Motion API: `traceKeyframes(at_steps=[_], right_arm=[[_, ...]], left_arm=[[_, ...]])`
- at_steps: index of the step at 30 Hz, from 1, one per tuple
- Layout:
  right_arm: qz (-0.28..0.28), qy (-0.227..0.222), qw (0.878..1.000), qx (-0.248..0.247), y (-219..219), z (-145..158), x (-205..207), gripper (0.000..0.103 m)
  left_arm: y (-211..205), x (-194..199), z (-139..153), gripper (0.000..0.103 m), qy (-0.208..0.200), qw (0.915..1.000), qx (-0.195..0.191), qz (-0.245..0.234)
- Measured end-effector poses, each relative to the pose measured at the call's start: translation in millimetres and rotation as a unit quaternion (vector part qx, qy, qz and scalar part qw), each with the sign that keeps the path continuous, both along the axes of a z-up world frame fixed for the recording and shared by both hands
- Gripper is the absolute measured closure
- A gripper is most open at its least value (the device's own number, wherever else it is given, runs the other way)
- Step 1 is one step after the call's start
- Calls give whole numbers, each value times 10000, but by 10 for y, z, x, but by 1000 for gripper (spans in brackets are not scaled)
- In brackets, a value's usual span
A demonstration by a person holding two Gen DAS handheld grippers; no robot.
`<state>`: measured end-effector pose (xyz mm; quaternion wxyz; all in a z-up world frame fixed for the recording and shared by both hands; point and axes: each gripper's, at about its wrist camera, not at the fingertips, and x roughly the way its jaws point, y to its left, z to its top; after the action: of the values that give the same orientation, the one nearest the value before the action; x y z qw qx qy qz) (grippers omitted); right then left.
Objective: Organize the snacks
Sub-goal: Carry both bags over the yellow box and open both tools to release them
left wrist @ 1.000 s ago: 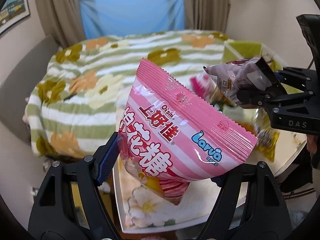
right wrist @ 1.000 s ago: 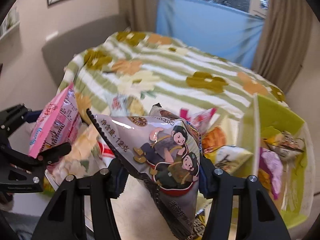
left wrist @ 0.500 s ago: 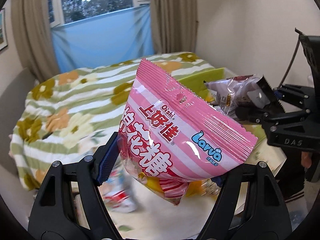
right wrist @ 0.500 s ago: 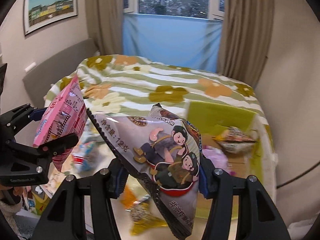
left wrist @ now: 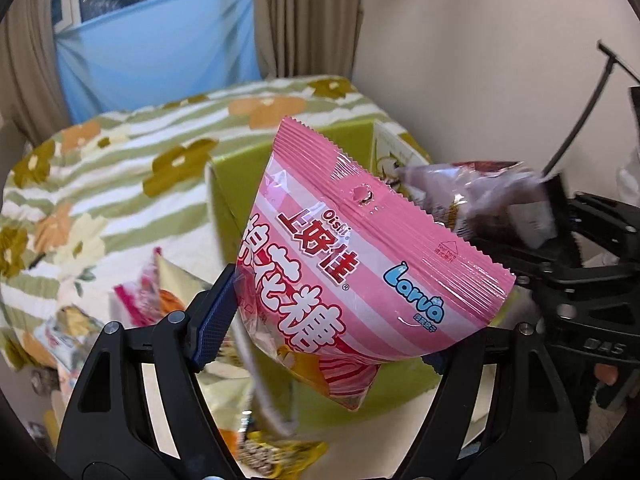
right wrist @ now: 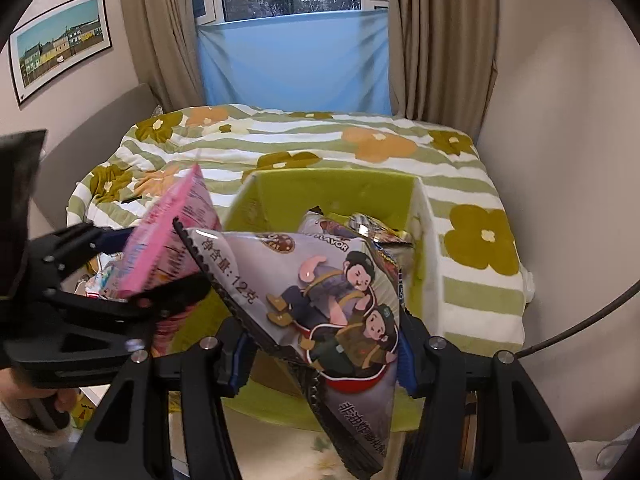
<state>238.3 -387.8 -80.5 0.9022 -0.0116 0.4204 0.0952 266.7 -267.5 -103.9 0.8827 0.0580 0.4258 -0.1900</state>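
Two grippers are in view, each holding one snack bag in the air. The left gripper (left wrist: pixel 320 332) pinches a pink striped bag (left wrist: pixel 360 272) between its blue-padded fingers (left wrist: pixel 212 320); the print reads "Oishi" and "Larva" beside large red Chinese characters. The right gripper (right wrist: pixel 320 360) is clamped on a grey bag (right wrist: pixel 320 300) showing two cartoon men (the weight line reads "12克", and "FLAVOR" runs along its top edge). Both bags hang above or just in front of one green box (right wrist: pixel 332 188), which stands on a table (left wrist: pixel 400 432) beside the bed (right wrist: pixel 360 140) with its flowered green-striped cover. Inside the box lie at least two more packets (right wrist: pixel 372 228), partly hidden behind the grey bag. In the left wrist view, several loose packets (left wrist: pixel 160 292) lie to the left of the box, too blurred to count or read, and one yellow packet (left wrist: pixel 280 452) sits below the pink bag. One framed picture (right wrist: pixel 60 44) hangs on the wall.
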Motion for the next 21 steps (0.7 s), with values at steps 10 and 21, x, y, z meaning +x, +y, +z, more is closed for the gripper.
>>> traceKeyframes(at_steps=[10,21], right_arm=[[177,213,9992,275,-373,-185,153,50],[472,187,9981,352,-171,-162,222,50]], left_arm=[[-31,-124,-260,1,382,9981,305,383],[233,-216,-268,1,536,9958,315,677]])
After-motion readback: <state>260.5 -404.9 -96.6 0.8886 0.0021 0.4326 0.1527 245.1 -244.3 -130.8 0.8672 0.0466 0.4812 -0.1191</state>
